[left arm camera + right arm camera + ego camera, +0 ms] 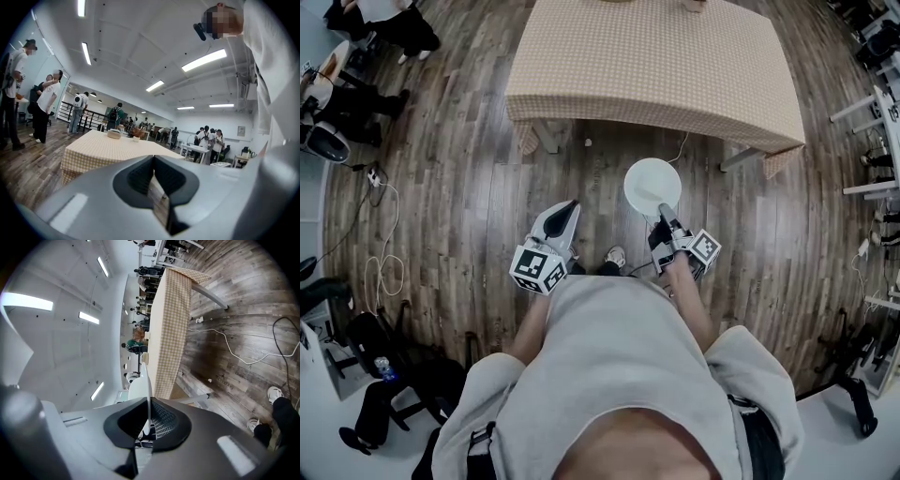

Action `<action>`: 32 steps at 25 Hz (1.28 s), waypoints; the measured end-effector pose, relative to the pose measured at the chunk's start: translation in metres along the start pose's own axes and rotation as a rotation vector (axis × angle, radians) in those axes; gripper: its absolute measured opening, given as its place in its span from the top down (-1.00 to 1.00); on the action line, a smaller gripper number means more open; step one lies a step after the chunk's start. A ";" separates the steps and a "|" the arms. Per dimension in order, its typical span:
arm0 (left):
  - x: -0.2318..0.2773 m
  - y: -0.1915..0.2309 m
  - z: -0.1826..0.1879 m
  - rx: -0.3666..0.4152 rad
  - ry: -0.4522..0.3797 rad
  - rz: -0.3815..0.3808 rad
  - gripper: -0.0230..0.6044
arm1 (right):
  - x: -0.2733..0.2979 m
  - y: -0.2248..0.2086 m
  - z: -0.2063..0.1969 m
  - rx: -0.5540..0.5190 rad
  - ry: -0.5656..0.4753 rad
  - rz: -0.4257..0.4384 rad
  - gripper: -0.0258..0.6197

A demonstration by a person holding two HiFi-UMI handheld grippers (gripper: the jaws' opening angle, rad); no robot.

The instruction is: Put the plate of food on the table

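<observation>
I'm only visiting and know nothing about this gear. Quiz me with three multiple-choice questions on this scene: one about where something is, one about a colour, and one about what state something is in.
1. Where is the white plate?
A. Held over the wooden floor, short of the table
B. Set on the table
C. Lying on the floor

2. What covers the table?
A. Plain blue cloth
B. Red striped cloth
C. Beige checked cloth

3. How is the right tool?
A. Open and empty
B. Shut on the plate's rim
C. Laid down on the table

Answers:
1 A: in the head view the plate hangs in front of the table's near edge, with floorboards around it.
2 C: both the head view and the left gripper view show small beige-and-white checks.
3 B: the right gripper view shows the thin white rim pinched between its jaws.
</observation>
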State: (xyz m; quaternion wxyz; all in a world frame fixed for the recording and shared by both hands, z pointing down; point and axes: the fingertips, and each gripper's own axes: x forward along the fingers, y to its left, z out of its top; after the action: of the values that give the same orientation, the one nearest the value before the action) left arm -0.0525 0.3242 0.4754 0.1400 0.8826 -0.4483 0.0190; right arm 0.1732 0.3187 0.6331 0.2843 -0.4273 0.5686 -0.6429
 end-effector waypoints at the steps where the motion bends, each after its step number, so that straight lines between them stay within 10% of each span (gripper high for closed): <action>1: 0.004 -0.003 -0.002 -0.001 0.000 0.001 0.90 | 0.000 -0.001 0.005 -0.001 0.002 0.002 0.88; 32: 0.095 0.007 -0.004 -0.020 0.006 -0.030 0.90 | 0.048 0.000 0.076 -0.001 -0.013 0.020 0.88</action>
State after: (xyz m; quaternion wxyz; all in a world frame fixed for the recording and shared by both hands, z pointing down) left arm -0.0010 0.2466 0.4958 0.1505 0.8877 -0.4349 0.0151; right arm 0.2173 0.2409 0.6428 0.2941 -0.4262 0.5712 -0.6369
